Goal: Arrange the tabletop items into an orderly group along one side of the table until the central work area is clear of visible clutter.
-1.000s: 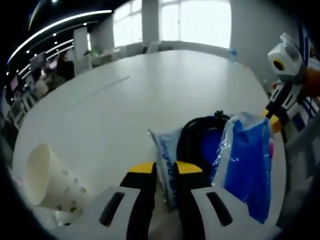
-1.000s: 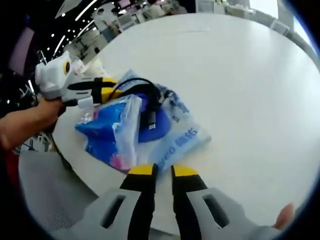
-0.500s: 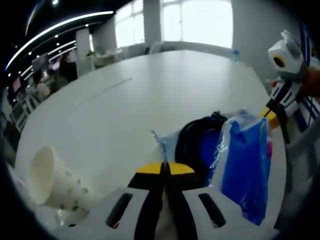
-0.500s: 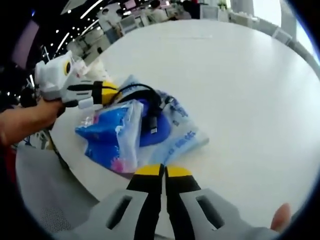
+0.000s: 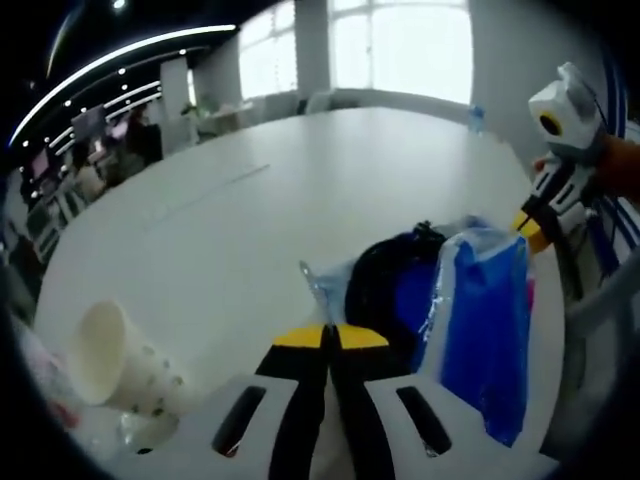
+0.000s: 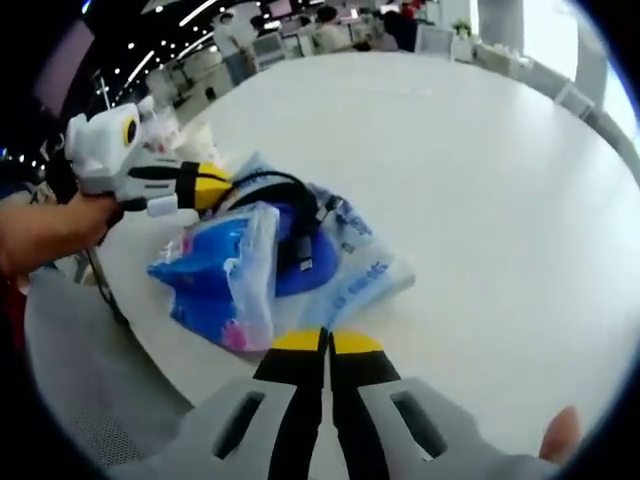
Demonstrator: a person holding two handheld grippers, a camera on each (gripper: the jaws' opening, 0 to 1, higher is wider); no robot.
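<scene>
A pale blue printed plastic bag (image 6: 365, 270) lies near the edge of the white table (image 6: 480, 150). On it rest a coiled black cable (image 6: 290, 195), a dark blue round item (image 6: 300, 272) and a crinkled bright blue packet (image 6: 225, 275). My left gripper (image 5: 328, 336) is shut on a raised corner of the bag (image 5: 320, 285), beside the cable (image 5: 375, 285) and packet (image 5: 490, 330). It appears from the left as the left gripper (image 6: 218, 184). My right gripper (image 6: 327, 341) is shut on the bag's opposite edge, and appears as the right gripper (image 5: 528, 225) behind the packet.
A white dotted paper cup (image 5: 115, 362) lies on its side to the left of my left jaws. A wide stretch of table (image 5: 300, 170) runs away from the pile. A grey chair seat (image 6: 90, 400) sits below the table edge. A hand (image 6: 40, 225) holds the left gripper.
Both grippers went from open to shut: the left closed on the bag's corner, the right on its opposite edge. The pile has stayed in place.
</scene>
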